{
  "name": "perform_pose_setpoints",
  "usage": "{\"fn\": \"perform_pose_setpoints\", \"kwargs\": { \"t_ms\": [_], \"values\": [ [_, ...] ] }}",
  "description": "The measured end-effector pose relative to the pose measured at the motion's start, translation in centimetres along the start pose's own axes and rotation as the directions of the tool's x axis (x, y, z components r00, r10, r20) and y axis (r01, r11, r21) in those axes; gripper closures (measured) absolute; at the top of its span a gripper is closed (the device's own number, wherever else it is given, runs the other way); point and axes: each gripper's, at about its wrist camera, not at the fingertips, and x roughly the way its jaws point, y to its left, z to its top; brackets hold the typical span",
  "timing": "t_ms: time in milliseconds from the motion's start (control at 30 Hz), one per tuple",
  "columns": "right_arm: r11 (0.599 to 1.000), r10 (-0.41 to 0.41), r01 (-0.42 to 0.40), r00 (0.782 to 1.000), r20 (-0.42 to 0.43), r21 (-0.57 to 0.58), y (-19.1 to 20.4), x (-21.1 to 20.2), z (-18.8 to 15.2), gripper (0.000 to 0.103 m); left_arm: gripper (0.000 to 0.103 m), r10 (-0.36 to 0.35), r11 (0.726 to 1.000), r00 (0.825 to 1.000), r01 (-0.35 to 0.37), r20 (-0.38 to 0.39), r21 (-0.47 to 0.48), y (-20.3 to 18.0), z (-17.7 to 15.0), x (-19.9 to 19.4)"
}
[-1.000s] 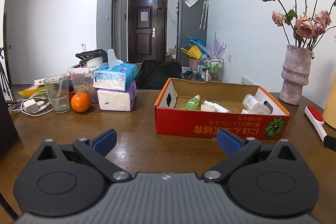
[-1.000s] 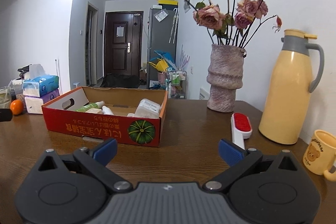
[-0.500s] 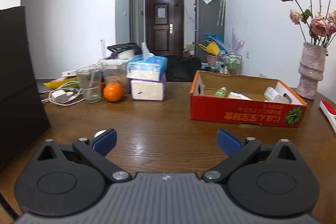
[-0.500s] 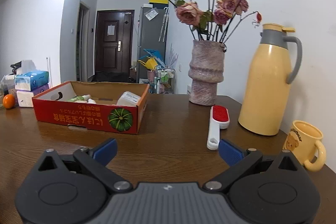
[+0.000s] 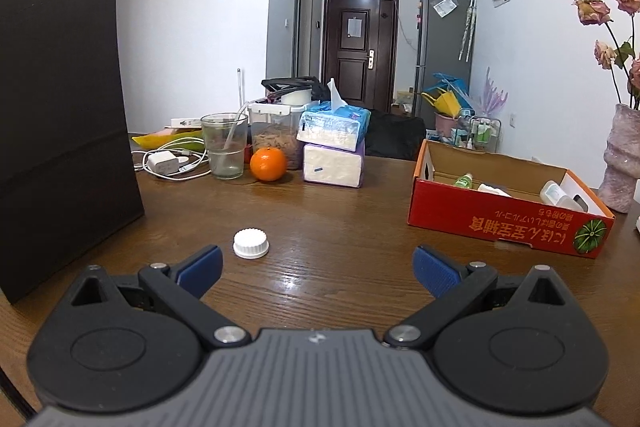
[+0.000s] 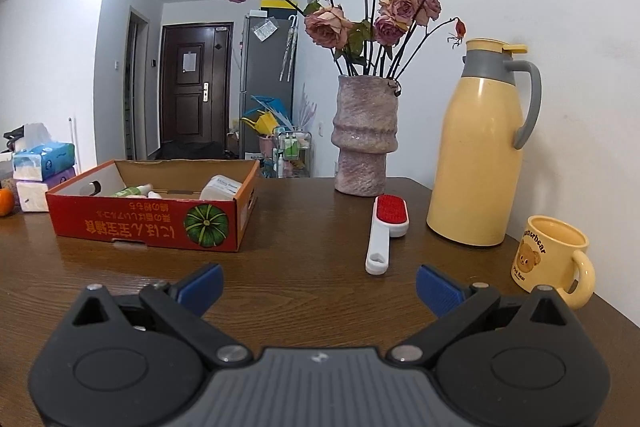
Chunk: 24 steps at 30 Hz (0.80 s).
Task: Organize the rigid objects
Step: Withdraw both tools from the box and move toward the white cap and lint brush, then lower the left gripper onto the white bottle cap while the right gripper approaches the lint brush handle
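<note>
Two hand-held tools hover low over a cluttered wooden desk (image 5: 328, 227), both spread wide and carrying nothing, in what looks like the search-and-approach stage of a tidy-up. The left tool (image 5: 318, 269) points toward a small white ribbed cap (image 5: 251, 243) lying flat on the desk, just ahead of its left fingertip (image 5: 200, 267) and a little outside the gap between the fingers. A tall black paper bag (image 5: 64, 131) stands close by on that side.

The right tool (image 6: 319, 281) faces a white-handled brush with a red pad (image 6: 387, 227), which lies on the desk just ahead, its handle end nearest and inside the line of the right fingertip (image 6: 434, 287). Beyond the brush stand a stone-coloured vase of dried roses (image 6: 366, 135), a yellow flask (image 6: 480, 147) and a yellow bear mug (image 6: 554, 255).

The likely destination is the red cardboard box (image 6: 148, 223), open-topped and already holding a few bottles, set between the two work areas. To take the cap, the left tool would probably need to shift left until the cap sits centred between the fingers, then drop to the desk before closing. The brush seems the easier pick: a short move forward and down onto the narrow handle.
</note>
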Motion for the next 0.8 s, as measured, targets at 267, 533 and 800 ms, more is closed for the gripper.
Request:
{"fn": "perform_pose_setpoints", "kwargs": {
  "t_ms": [267,533,800],
  "values": [
    [1.0,-0.01,0.01,1.0,0.002,0.017,-0.4,-0.1,0.2,0.0,0.0,0.062,0.997,0.998,-0.062,-0.008,-0.034,0.7,0.0,0.1],
    [0.999,-0.024,0.024,1.0,-0.018,0.044,-1.1,0.7,0.2,0.0,0.0,0.13,0.989,0.991,-0.132,-0.036,-0.066,1.6,0.0,1.3],
    [0.998,-0.027,0.03,0.999,-0.043,0.064,-1.8,2.2,0.1,0.0,0.0,0.148,0.983,0.985,-0.157,-0.089,-0.1,3.1,0.2,4.1]
  ]
}}
